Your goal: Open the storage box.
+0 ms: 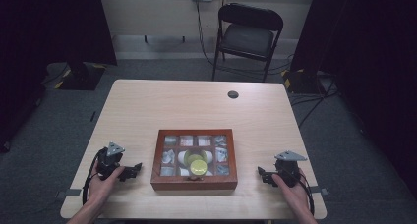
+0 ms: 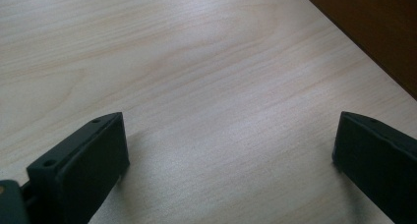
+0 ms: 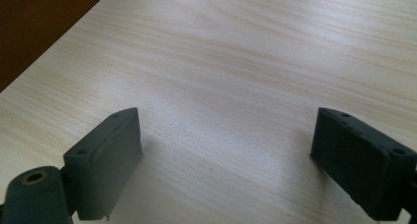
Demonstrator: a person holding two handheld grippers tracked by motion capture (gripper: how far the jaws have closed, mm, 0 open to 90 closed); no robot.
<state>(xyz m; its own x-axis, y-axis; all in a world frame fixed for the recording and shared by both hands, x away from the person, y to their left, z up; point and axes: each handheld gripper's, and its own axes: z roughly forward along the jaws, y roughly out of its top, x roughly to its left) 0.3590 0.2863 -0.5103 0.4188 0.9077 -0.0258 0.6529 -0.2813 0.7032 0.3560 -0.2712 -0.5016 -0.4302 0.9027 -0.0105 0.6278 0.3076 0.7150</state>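
Both tools, left tool point(image 1: 132, 171) and right tool point(image 1: 262, 176), rest spread on the pale woodgrain bench point(image 1: 196, 106), flanking a rectangular wooden box point(image 1: 193, 183) holding seemingly a yellow-lidded jar point(image 1: 196, 165).

A compartmented box point(image 1: 194, 184) sits near the front edge of the surface point(image 1: 196, 106), a jar point(image 1: 196, 165) lying in its middle. The left gripper point(image 1: 132, 171) rests left of the box, the right gripper point(image 1: 263, 175) right of it; a chair point(image 1: 248, 35) stands behind.
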